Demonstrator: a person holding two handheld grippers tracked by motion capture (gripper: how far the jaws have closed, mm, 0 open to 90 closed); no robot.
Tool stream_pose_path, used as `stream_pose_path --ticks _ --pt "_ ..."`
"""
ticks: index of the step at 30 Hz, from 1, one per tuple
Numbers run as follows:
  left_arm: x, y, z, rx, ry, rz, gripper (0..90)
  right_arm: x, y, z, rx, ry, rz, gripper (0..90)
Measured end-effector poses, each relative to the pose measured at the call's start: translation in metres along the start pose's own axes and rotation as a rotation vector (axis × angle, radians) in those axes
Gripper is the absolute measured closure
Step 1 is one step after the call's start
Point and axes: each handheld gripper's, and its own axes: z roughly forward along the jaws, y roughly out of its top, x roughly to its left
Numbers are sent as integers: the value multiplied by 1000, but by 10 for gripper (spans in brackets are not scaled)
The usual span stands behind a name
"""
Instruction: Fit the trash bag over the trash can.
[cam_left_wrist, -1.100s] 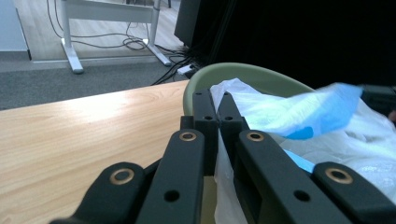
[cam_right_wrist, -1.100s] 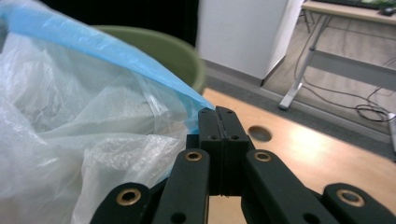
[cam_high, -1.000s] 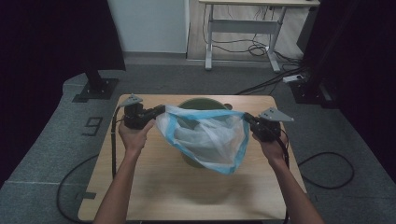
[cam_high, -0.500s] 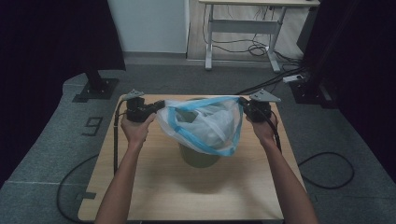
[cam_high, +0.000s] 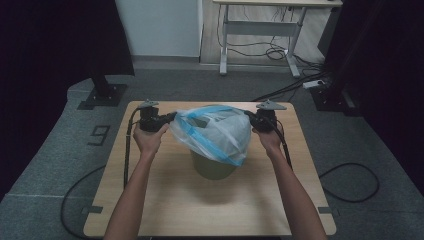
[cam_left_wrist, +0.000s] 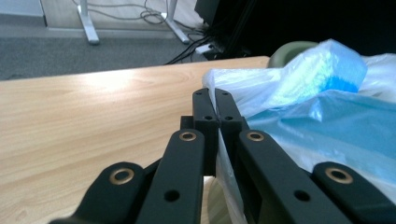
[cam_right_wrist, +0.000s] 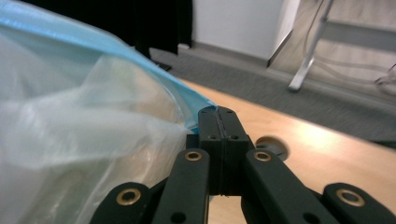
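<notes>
A thin blue-and-clear plastic bag (cam_high: 215, 132) is stretched between my two grippers over a green bin (cam_high: 214, 167) at the middle of the wooden table (cam_high: 165, 200). My left gripper (cam_high: 169, 119) is shut on the bag's left edge, and in the left gripper view the left gripper (cam_left_wrist: 215, 100) pinches the bag (cam_left_wrist: 322, 102) with the bin's rim (cam_left_wrist: 289, 49) behind. At the bag's right edge my right gripper (cam_high: 248, 116) is shut too; in the right gripper view the right gripper (cam_right_wrist: 218, 114) clamps the bag (cam_right_wrist: 79, 126). The bag hides the bin's mouth.
A desk frame (cam_high: 260, 30) with cables stands on the floor beyond the table. A black stand base (cam_high: 102, 95) sits off the table's far left corner. Cables (cam_high: 350, 180) trail on the carpet to the right. A round hole (cam_right_wrist: 271, 144) shows in the tabletop.
Both grippers carried the bag away from the person and down; it now drapes over the bin's top instead of hanging in front of it.
</notes>
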Motion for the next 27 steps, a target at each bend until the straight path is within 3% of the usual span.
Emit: stream_pose_path --ticks 2,11,15,19,21,23,27 --pt "1 -2 3 9 -5 0 895 -1 -4 5 15 16 31 884" --pt "7 -10 20 66 -9 -25 895 -1 -17 23 73 68 73 885" --pt "6 -15 25 101 -4 -20 895 2 -23 30 116 69 75 885" --pt "9 -23 25 113 -19 -40 895 0 -30 32 162 74 82 885" --pt "9 -25 23 116 -25 -38 895 -2 -34 29 153 73 83 882" --pt "9 -27 22 112 -28 -40 895 -6 -35 23 133 49 113 797" --pt "6 -27 19 105 -29 -29 895 -15 -30 1 27 -33 147 656"
